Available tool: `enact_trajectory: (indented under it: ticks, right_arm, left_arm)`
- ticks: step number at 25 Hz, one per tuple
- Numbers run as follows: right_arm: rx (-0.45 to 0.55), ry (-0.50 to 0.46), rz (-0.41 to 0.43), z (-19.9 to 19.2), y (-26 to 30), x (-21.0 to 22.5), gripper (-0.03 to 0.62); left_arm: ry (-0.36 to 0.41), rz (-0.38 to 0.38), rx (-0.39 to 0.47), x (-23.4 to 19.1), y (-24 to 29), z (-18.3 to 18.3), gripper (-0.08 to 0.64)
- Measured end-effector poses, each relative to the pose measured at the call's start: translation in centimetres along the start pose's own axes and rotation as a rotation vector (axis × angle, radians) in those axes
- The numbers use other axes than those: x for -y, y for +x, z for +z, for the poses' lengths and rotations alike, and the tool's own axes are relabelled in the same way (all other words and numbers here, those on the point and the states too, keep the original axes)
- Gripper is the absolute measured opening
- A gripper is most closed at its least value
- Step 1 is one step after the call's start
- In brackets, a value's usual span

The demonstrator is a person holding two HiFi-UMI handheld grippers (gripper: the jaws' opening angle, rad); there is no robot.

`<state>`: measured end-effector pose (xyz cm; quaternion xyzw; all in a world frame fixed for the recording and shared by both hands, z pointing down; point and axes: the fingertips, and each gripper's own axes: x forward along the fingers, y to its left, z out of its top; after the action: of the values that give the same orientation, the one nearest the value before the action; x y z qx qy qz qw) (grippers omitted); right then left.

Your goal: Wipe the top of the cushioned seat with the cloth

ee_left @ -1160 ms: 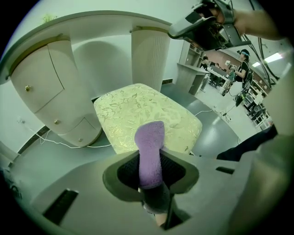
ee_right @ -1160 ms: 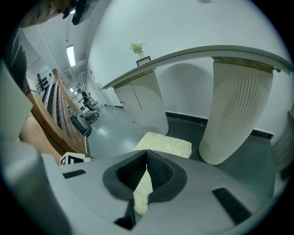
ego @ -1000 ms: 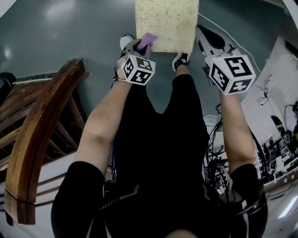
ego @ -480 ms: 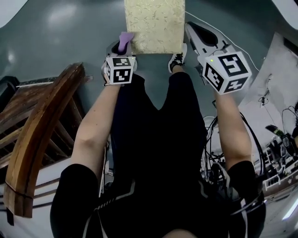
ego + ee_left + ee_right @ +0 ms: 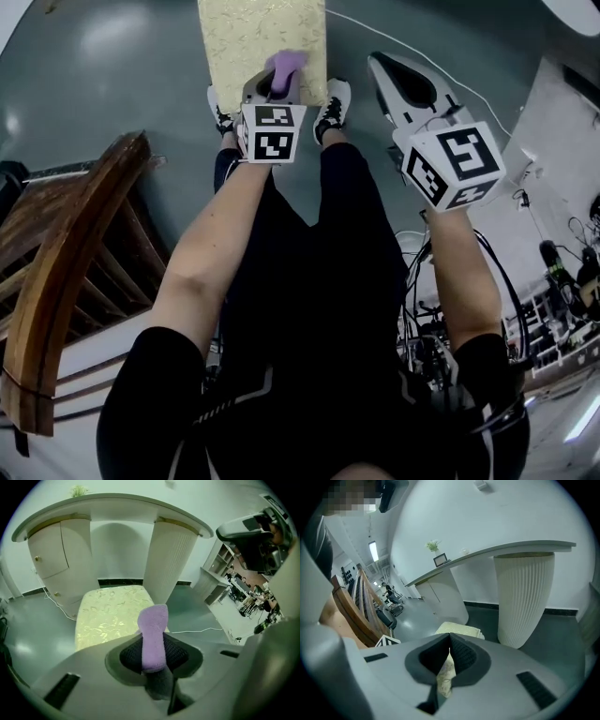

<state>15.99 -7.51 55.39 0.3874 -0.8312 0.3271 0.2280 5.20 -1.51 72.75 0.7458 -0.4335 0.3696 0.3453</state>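
The cushioned seat [image 5: 246, 33] is a pale yellow, leaf-patterned block on the grey floor, at the top of the head view. My left gripper [image 5: 278, 80] is shut on a purple cloth [image 5: 286, 66], which sticks out over the seat's near edge. In the left gripper view the cloth [image 5: 152, 637] stands up between the jaws of the left gripper [image 5: 152, 653], with the seat [image 5: 108, 616] just beyond. My right gripper [image 5: 384, 70] hovers to the right of the seat, shut with nothing in it. The right gripper view shows the right gripper [image 5: 449, 656] closed and the seat [image 5: 459, 629] ahead.
A curved wooden chair back [image 5: 66, 272] fills the left. Cables and gear [image 5: 441, 309] lie at the right. Behind the seat stand a white counter and its ribbed column [image 5: 171, 559]. A white cord [image 5: 201, 631] runs across the floor. The person's shoes [image 5: 333, 98] stand beside the seat.
The left gripper has carried the cloth from the seat's left edge to the right, over its near part. The seat has shifted left in the head view. The right gripper stays shut.
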Motion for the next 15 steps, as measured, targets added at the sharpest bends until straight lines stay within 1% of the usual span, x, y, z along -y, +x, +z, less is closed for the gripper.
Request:
enact_trajectory:
  ticks: [3,5,6,8,9,11,13,15]
  right_arm:
    - [-0.002,0.011,0.009,-0.8,-0.6,0.8,0.005]
    - [-0.008,0.007,0.016,-1.2,-0.5,1.2,0.005]
    - [-0.010,0.006,0.019,-1.4,-0.5,1.3,0.005]
    - [-0.011,0.010,0.022,-1.7,-0.5,1.6,0.005]
    - [-0.012,0.014,0.021,-1.9,-0.6,1.7,0.005]
    - [-0.015,0.020,0.015,-2.1,-0.5,1.8,0.005]
    - [-0.018,0.027,0.009,-2.2,-0.3,1.7,0.005]
    - [-0.017,0.036,0.002,-2.0,-0.1,1.3,0.005]
  left_arm:
    - [-0.001,-0.056,0.005,3.4,1.8,-0.1,0.094]
    - [0.011,-0.074,0.006,4.4,2.9,-0.1,0.094]
    - [0.005,-0.077,0.003,4.6,3.4,-0.3,0.094]
    - [-0.010,-0.071,-0.003,4.5,4.3,-0.5,0.094]
    - [-0.001,-0.055,-0.005,4.1,4.6,-0.5,0.094]
    - [0.049,-0.022,-0.019,3.3,4.9,-0.5,0.094]
    - [0.098,-0.011,-0.032,2.6,4.7,-0.5,0.094]
    - [0.093,-0.015,-0.038,1.7,4.3,-0.8,0.094]
